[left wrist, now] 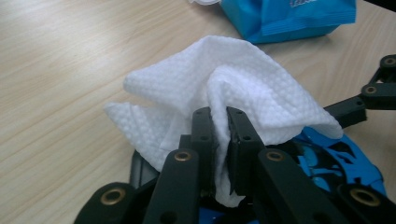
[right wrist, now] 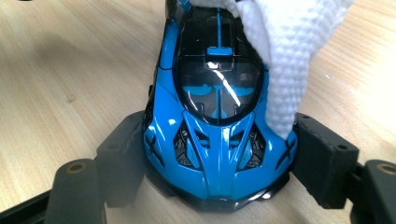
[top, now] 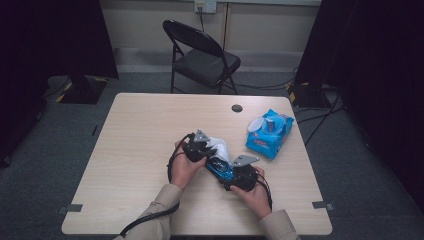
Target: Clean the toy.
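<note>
The tabletop lies bare to the left and far side of both grippers. The blue wipes pack blocks the far right, near the toy car

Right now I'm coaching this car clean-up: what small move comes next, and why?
Probably drag the wipe along the car roof: the left gripper pinches it, it drapes one side only, and the right gripper clamps the car steady.
</note>
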`<state>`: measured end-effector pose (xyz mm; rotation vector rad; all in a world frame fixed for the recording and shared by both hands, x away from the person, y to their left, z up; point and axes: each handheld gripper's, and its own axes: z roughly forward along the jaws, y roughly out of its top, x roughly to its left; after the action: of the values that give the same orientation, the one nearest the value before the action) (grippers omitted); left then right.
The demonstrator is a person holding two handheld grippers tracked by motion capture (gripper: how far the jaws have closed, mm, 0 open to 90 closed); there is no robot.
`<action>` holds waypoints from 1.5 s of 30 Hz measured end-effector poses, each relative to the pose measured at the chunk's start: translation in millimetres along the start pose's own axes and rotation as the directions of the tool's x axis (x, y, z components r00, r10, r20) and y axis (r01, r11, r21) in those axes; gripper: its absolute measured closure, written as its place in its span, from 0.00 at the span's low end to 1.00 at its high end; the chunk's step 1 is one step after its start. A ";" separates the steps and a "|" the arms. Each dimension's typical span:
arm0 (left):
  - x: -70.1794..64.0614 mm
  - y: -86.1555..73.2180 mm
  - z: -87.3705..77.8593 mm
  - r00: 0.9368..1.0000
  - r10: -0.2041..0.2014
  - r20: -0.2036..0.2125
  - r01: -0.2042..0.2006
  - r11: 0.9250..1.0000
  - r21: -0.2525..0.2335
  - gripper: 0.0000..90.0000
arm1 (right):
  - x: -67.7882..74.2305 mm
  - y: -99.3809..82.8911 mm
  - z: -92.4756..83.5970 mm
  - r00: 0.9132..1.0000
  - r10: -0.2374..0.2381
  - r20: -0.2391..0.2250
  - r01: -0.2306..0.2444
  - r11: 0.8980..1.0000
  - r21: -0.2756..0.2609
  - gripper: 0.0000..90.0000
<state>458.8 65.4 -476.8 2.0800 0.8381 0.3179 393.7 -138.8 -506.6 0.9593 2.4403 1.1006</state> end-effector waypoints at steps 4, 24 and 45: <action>2.9 -0.3 -0.2 1.000 0.013 -0.024 -0.013 1.000 0.002 0.92 | 0.0 0.0 0.0 1.000 0.000 0.000 0.000 1.000 0.000 0.29; 11.7 -1.9 -5.7 0.998 0.011 -0.067 -0.010 1.000 0.009 0.92 | -0.1 0.0 0.0 1.000 -0.001 -0.001 0.001 1.000 0.000 0.29; 24.5 -9.2 -23.3 0.995 0.006 -0.102 -0.004 1.000 0.022 0.92 | -0.1 0.0 0.0 1.000 0.000 -0.001 0.000 1.000 0.000 0.29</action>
<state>461.3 100.0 -471.7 2.1008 0.9008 0.4223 393.8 -138.8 -506.6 0.9593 2.4411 1.1014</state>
